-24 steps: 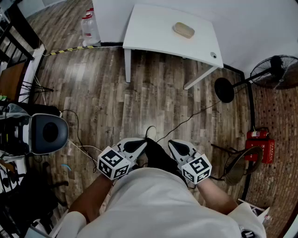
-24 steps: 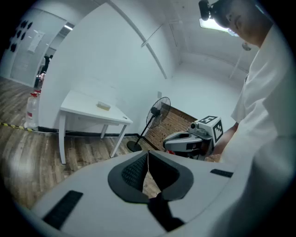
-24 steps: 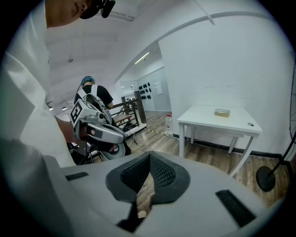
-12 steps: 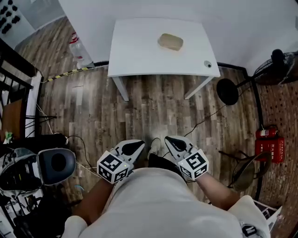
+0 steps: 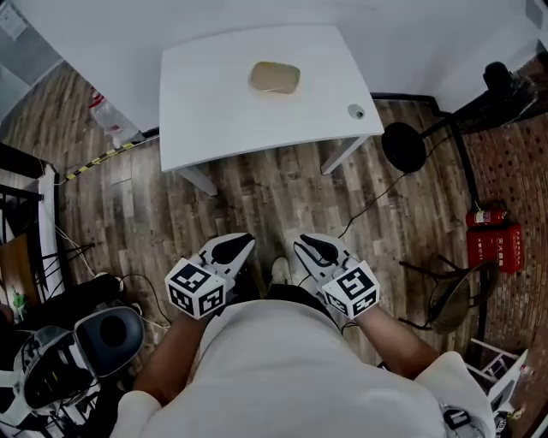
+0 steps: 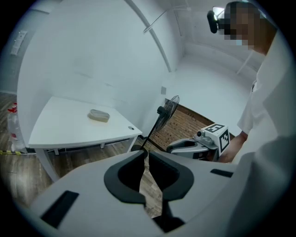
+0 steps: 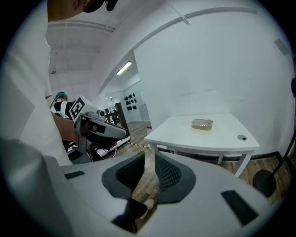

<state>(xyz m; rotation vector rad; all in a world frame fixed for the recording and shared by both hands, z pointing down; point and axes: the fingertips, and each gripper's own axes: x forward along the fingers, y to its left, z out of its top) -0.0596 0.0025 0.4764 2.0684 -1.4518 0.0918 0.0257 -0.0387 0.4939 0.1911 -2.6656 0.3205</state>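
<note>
- Brown wood-plank floor fills most of the head view.
- White table stands against a plain white wall.
- Black pedestal fan at right, beside a red brick surface.

Floor fan, red fire extinguisher

Left tool, right tool carried nearer table.

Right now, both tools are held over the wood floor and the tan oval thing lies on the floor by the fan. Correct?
No. The tan oval thing lies on the white table, not on the wood floor; the head view shows it. The left tool and right tool are indeed held over that floor.
</note>
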